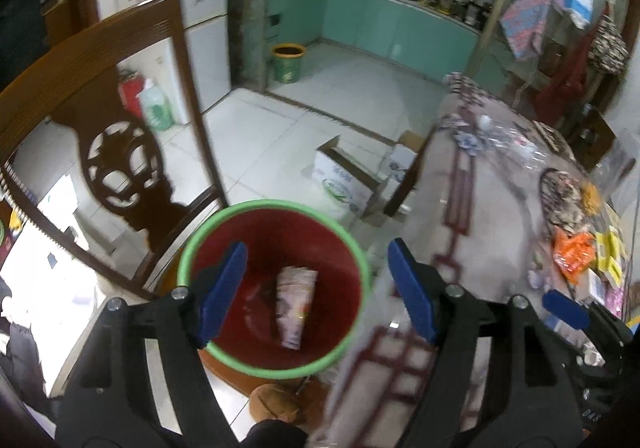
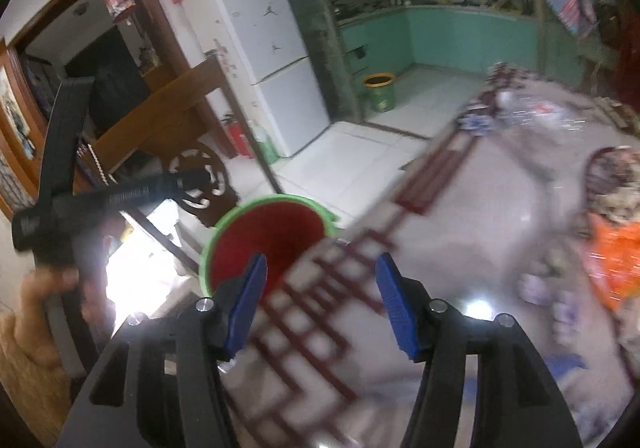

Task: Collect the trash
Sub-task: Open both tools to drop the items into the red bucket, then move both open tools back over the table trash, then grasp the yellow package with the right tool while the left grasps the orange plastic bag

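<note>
no text is readable; only jumpman logos show on the white fridge [image 2: 264, 43].

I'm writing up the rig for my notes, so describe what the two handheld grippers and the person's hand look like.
The left gripper and the right gripper look alike: black angular plastic frames with cut-out slots, silver pivot bolts, and flat blue ribbed finger pads. The right wrist view shows a bare hand with a tan sleeve at the wrist. No cables show.

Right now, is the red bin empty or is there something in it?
Not empty. The left wrist view looks down into the bin, and a crumpled wrapper lies on its bottom. Most of the bin is unfilled.
</note>
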### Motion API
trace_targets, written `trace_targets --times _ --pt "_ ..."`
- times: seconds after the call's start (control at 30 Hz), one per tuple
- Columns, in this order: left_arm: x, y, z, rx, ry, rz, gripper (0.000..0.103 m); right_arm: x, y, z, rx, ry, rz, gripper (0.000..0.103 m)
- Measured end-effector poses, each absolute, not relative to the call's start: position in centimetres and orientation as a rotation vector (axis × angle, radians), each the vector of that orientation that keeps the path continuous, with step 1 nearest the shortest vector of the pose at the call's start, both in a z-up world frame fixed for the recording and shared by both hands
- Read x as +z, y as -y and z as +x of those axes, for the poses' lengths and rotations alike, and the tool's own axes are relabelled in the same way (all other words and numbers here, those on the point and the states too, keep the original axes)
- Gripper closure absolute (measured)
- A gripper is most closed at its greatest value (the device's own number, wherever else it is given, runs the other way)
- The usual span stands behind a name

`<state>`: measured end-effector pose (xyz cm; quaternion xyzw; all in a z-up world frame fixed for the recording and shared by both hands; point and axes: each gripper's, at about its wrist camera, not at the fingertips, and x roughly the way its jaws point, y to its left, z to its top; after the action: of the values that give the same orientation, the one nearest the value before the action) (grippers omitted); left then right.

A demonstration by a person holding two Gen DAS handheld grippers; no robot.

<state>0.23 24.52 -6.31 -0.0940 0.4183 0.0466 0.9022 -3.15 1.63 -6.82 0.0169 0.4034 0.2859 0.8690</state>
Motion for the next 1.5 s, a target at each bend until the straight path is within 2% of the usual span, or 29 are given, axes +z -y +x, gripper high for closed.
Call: trace_targets --times 0.07,0.3,0.4,0.6,0.8,0.93,1.13,1.2,1.23,1.3,1.33,1.37,1.5 --pt "-5.9 -22.8 0.4 0.065 -0.857 -0.181 0.032 -6.3 1.0 -4.2 0.546 -0.834 0.007 0.043" --pt "-5.1 -14.9 1.2 -0.064 -0.844 -0.091 0.028 -4.3 13.4 -6.4 0.287 -0.806 -0.011 0.04" --pt "-5.2 -11.4 1.5 -0.139 -0.858 -0.088 0.025 -3.0 20.5 -6.0 0.116 -0.798 0.028 0.033" --pt "-5.8 -3.8 2.1 -0.278 -0.883 -0.071 0.02 -4.4 31.8 -4.9 -0.093 -0.823 0.193 0.031" --pt "-6.5 2.6 2.6 -0.37 -0.889 -0.022 0.015 -6.7 32.7 -2.2 -0.085 -0.892 0.157 0.031" --pt "-7.4 4.6 3.0 -0.39 -0.904 -0.005 0.015 -7.1 34.0 1.0 -0.06 -0.861 0.315 0.018" --pt "-8.7 6.1 4.2 -0.385 -0.923 -0.016 0.015 -8.5 34.5 4.9 -0.065 -0.906 0.346 0.017" --pt "-9.1 6.6 4.9 -0.386 -0.931 -0.028 0.015 -9.2 34.6 5.6 -0.055 -0.936 0.343 0.019" --pt "-9.3 7.1 5.3 -0.387 -0.933 -0.032 0.015 -9.5 34.7 5.8 -0.047 -0.94 0.346 0.024" --pt "-9.5 8.1 5.9 -0.39 -0.926 -0.019 0.015 -9.7 34.8 5.7 -0.037 -0.948 0.332 0.039" --pt "-9.6 8.6 6.1 -0.391 -0.919 -0.009 0.015 -9.8 34.8 5.6 -0.029 -0.952 0.329 0.054" --pt "-9.7 9.3 6.3 -0.395 -0.911 0.005 0.015 -9.9 34.8 5.5 -0.009 -0.96 0.335 0.063" --pt "-10.6 12.1 7.1 -0.421 -0.906 0.078 0.011 -9.0 34.4 4.7 0.024 -0.947 0.295 0.068"
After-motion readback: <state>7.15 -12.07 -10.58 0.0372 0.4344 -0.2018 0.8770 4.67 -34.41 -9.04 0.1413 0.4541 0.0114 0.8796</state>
